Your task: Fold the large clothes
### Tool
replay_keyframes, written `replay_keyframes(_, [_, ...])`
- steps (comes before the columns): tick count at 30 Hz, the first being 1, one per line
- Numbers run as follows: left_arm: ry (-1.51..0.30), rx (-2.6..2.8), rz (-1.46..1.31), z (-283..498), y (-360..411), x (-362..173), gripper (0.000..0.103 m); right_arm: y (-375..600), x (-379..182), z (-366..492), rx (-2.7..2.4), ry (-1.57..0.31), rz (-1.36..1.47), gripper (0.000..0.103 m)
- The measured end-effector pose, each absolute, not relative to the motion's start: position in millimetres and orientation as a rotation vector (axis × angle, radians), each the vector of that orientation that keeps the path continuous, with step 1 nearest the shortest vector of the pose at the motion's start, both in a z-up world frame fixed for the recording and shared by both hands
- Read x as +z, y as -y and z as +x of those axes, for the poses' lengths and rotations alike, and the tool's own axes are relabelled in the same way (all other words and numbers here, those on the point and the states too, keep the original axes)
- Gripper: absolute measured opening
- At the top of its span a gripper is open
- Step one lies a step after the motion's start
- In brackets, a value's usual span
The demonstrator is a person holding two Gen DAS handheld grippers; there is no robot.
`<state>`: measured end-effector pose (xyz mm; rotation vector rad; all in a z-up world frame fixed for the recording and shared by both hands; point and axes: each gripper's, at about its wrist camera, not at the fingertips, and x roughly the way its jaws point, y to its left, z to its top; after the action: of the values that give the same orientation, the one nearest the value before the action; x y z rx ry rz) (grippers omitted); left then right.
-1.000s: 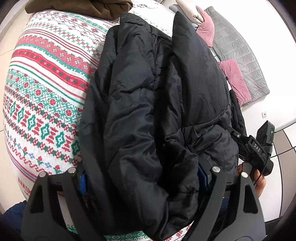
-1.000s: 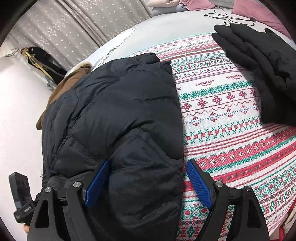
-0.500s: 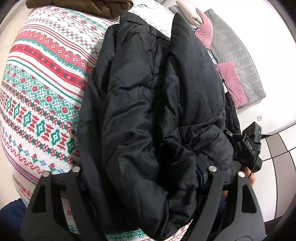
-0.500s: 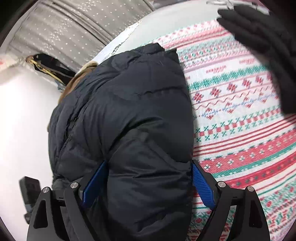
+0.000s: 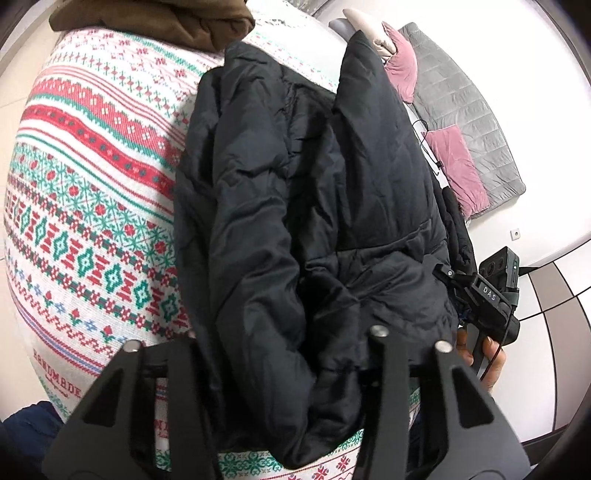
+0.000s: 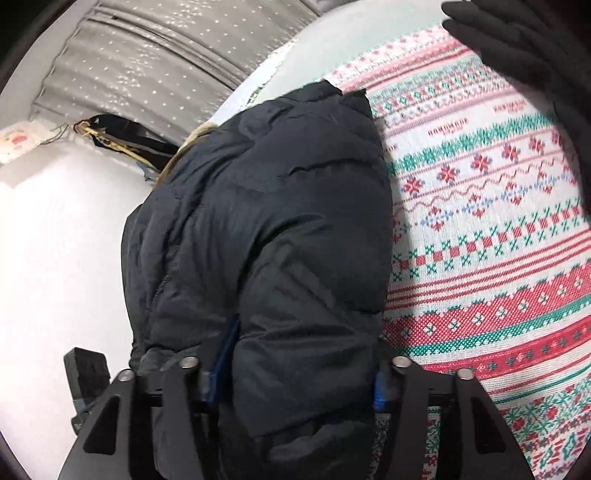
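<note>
Padding from a black puffer jacket (image 5: 295, 206) fills the middle of the left wrist view. The jacket lies lengthwise on a surface covered by a white cloth (image 5: 85, 206) with red and green knitted-style bands. The left claw (image 5: 284, 369) sits at the near end of the jacket, and its jaws are closing with a thick roll of the jacket's edge between them. The black fabric hides the pads, so whether they already press it cannot be told. A brown garment (image 5: 155, 18) lies bunched at the far end of the cloth, just beyond the jacket's collar. To the right, a hand (image 5: 484, 365) grips the handle of the right claw's body (image 5: 491, 295), which sits against the jacket's right side. Beyond it lie a grey quilt (image 5: 469, 110) and pink cushions (image 5: 458, 162).

From the right wrist view, the same jacket (image 6: 266, 229) bulges up in front of the camera, its far corner reaching onto the patterned cloth (image 6: 480, 221). The right claw (image 6: 299, 373) straddles the near end of the jacket. Its jaws are closing, and the blue pad of the left finger (image 6: 225, 354) is sunk into a crease of the padding, while the right pad touches the jacket's edge. A dark garment (image 6: 546, 66) lies on the cloth at the upper right, well apart from the jacket. A grey curtain (image 6: 155, 55) with pale dots hangs behind.
</note>
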<state>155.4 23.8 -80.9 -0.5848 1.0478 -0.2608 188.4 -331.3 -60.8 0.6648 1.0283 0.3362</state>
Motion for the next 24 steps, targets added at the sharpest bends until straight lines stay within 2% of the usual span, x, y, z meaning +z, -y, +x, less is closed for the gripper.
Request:
replay_keyframes(4, [-1.027,-0.246,-0.585,151.3,-29.4,-72.3,0.033,322.7,-46.6,185.7,0.315,-0.998,0.602,0.042])
replay_keyframes(8, [-1.009,-0.235,-0.586,146.6,-36.6,-63.9,0.028,314.3,-31.7,183.2,0.307,-0.963,0.562,0.036])
replay_keyframes(14, [-0.955,-0.222,-0.558,140.5,-42.1,-45.3,0.024,307.9,-11.5,173.7,0.304,-0.905,0.503,0.032])
replay_keyframes(24, [-0.899,-0.241,-0.535,136.0,-41.2,-23.1,0.021,310.2,12.3,168.3,0.297,-0.836,0.485,0.029])
